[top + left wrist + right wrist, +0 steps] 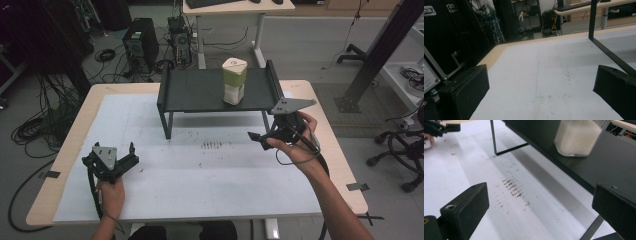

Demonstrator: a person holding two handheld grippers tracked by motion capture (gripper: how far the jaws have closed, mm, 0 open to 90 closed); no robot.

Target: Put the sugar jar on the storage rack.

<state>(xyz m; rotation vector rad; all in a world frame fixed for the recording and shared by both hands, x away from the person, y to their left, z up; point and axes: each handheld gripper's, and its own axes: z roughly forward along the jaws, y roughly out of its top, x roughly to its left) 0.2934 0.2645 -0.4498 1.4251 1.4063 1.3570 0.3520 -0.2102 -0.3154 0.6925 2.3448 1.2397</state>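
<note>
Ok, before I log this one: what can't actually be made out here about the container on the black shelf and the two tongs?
- Container: the lid print is too small in the high view; the right gripper view's top edge cuts off everything above its white lower part.
- Black shelf: its far legs sit hidden behind its own deck in the high view.
- Right tongs: partly covered by the hand.
- Left tongs: the jaw pads face away from the high camera.

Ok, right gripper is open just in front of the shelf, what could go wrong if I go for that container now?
1. The container is tall and narrow, standing upright on the black shelf; a nudge from one of the fingers could tip it.
2. The right gripper sits low by the shelf's front edge and right-hand side wall; reaching in could catch either one.
3. The left gripper is far off on the table, too far to steady anything.
</note>
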